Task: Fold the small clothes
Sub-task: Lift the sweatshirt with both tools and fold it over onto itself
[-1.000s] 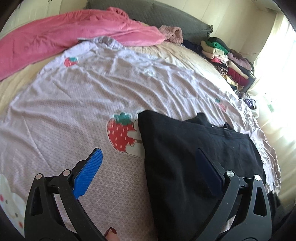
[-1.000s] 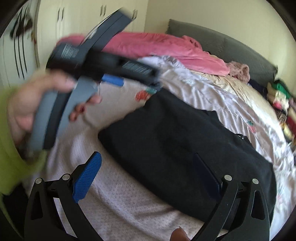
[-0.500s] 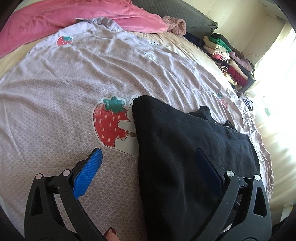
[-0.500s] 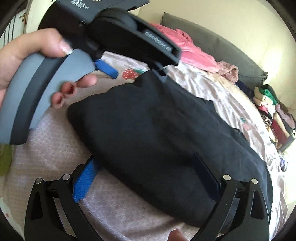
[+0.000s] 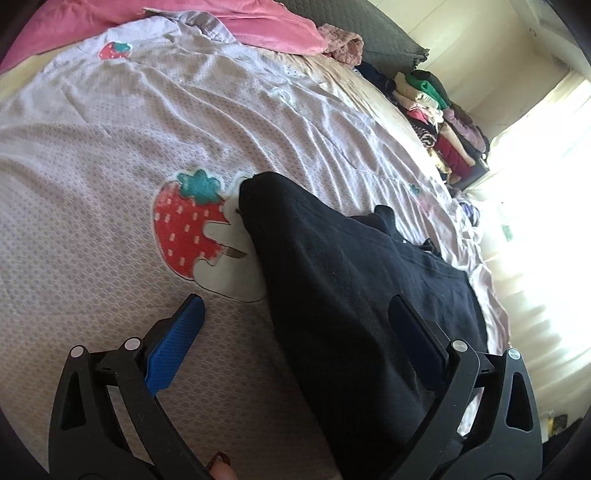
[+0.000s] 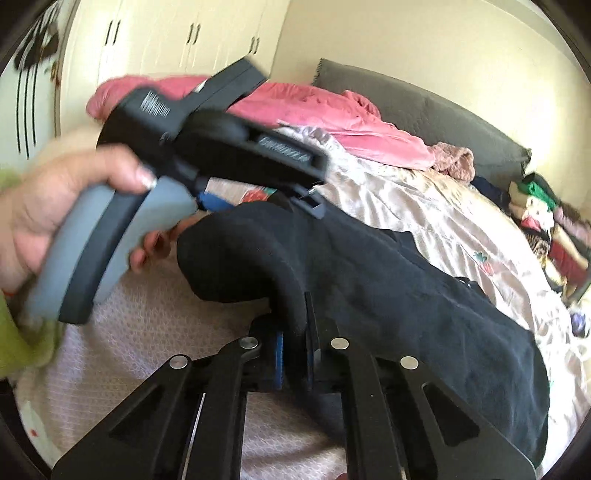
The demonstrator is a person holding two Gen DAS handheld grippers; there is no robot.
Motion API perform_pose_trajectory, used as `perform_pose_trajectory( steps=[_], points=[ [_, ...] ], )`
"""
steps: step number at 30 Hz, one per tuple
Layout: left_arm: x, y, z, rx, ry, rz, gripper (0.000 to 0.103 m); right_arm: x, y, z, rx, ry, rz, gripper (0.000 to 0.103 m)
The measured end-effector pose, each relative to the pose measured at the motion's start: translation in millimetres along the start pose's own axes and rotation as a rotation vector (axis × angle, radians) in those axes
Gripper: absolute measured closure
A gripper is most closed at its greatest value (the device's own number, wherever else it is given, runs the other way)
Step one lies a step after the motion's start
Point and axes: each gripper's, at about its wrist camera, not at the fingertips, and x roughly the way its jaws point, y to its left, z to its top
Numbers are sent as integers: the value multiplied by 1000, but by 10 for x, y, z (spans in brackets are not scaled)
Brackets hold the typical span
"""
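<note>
A black garment point(image 5: 351, 277) lies spread on a lilac bedspread point(image 5: 110, 166) with a strawberry patch point(image 5: 184, 229). My left gripper point(image 5: 295, 301) hovers open over the garment's left edge, one blue pad point(image 5: 177, 343) above the bedspread and the other above the black cloth. In the right wrist view a hand point(image 6: 55, 199) holds that left gripper point(image 6: 266, 205) above the far corner of the garment point(image 6: 406, 277). My right gripper point(image 6: 293, 328) is shut on the garment's near edge, which stands up in a pinched ridge between the pads.
A pink blanket point(image 5: 221, 18) is bunched at the head of the bed against a grey cushion point(image 6: 424, 107). A stack of folded clothes point(image 5: 443, 122) sits at the far right side. White wardrobe doors point(image 6: 166, 44) stand behind, and bright window light falls from the right.
My right gripper went from wide open to shut on the garment's near edge, raising it into a ridge. My left gripper sank closer to the bed and stayed open.
</note>
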Motion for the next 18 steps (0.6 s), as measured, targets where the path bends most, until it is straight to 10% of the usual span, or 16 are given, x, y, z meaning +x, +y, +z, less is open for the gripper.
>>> perform_pose_trajectory(
  steps=[8, 14, 18],
  points=[
    [97, -175, -122, -3, 33, -111, 14, -115, 23, -62, 24, -24, -3, 96],
    [41, -438, -233, 83, 0, -47, 73, -208, 43, -141, 65, -36, -24, 96],
    [-118, -624, -223, 98, -41, -38, 81, -344, -51, -152, 117, -75, -40, 96]
  ],
)
